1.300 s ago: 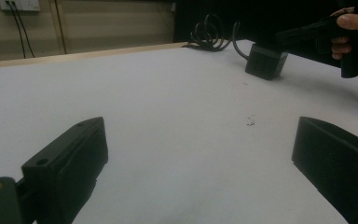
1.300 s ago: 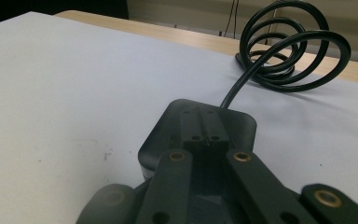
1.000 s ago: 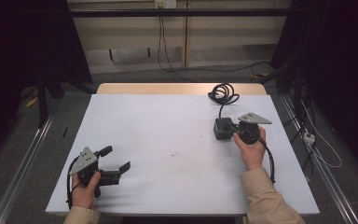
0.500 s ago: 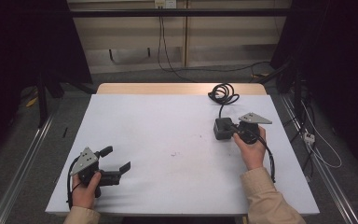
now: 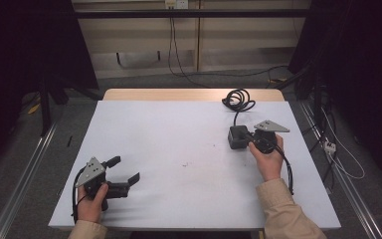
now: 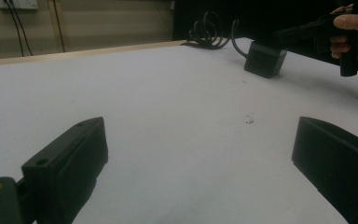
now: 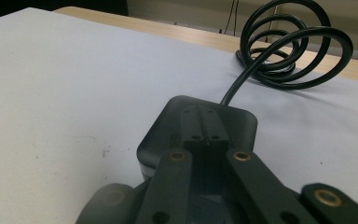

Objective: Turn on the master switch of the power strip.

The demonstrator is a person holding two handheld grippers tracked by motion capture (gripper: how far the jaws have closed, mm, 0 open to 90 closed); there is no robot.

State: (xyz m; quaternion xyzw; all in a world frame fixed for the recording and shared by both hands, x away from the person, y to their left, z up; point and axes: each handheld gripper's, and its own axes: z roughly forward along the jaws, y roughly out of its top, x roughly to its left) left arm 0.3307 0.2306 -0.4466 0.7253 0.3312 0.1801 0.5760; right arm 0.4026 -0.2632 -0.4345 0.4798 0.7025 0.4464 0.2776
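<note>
Two hands hold grippers over a white table [image 5: 179, 134]. Nearest, the left gripper [image 5: 124, 174] rests at the front left corner, its jaws spread wide on nothing. Farther right, the right gripper [image 5: 251, 135] has its jaws pressed together above a black power adapter [image 5: 237, 137]. Its coiled cable [image 5: 238, 99] lies near the table's wooden far edge. No writing is legible.

beige sleeves [image 5: 284, 213], black tools, grey three-cornered top plates [image 5: 271, 126], brass-ringed screw holes [image 7: 242, 156]
</note>
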